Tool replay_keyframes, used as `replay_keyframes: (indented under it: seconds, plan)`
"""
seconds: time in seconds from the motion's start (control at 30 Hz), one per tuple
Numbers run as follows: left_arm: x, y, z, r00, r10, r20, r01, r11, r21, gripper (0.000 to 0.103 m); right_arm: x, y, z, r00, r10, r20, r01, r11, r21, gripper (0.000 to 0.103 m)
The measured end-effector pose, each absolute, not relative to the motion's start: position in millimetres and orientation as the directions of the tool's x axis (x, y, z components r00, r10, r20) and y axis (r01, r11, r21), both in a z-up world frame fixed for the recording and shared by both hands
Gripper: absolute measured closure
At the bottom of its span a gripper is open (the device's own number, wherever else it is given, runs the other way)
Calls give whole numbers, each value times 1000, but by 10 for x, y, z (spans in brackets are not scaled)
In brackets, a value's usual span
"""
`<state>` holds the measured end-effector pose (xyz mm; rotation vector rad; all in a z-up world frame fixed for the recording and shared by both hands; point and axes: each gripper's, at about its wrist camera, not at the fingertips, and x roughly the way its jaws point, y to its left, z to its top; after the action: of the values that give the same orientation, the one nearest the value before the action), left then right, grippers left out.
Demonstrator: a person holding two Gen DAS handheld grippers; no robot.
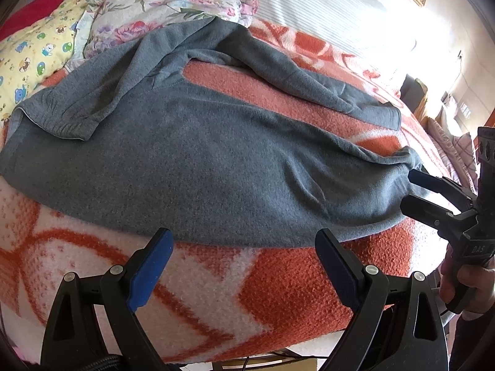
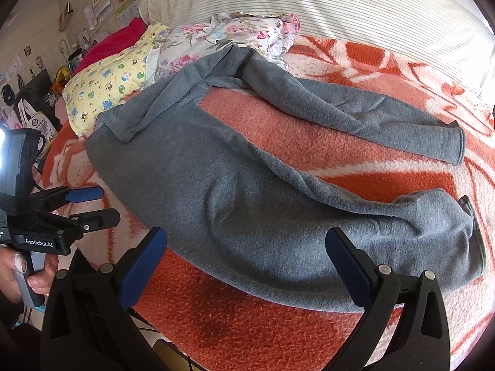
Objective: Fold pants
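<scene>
On an orange-and-white blanket (image 1: 278, 281) covering a bed: grey pants (image 1: 191, 167) spread flat, unfolded, waistband toward the floral and yellow cartoon-print pillows (image 2: 111, 83) on the left, the two legs running rightward and splayed apart with a wedge of blanket between them. Long axis lying crosswise to both tools, roughly parallel to the near edge of the bed. Left gripper (image 1: 244, 241) poised just short of the garment's near hem, around the hip and thigh of the near leg, jaws spread wide, nothing between the blue pads. Right gripper (image 2: 246, 241) likewise wide open and empty, hovering over the lower part of the near leg, its cuff (image 2: 464, 216) lying to the right. Far leg (image 2: 371, 117) well beyond both, its cuff out toward the striped bedding (image 2: 340, 3). Nearer to the waistband: the left; nearer to the cuffs: the right. Likely opening fold, judged from the layout: one leg carried over onto the other, each tool taking its own end.
</scene>
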<state>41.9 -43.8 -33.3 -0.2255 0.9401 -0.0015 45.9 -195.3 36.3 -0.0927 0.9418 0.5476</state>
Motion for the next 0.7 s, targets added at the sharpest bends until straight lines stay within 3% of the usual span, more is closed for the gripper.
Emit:
replay_keyframes:
  seconds: [0.7]
  plan:
    - [455, -481, -338, 581, -118, -805, -84, 975, -204, 9, 479, -2016, 362, 458, 410, -789, -474, 863, 174, 1]
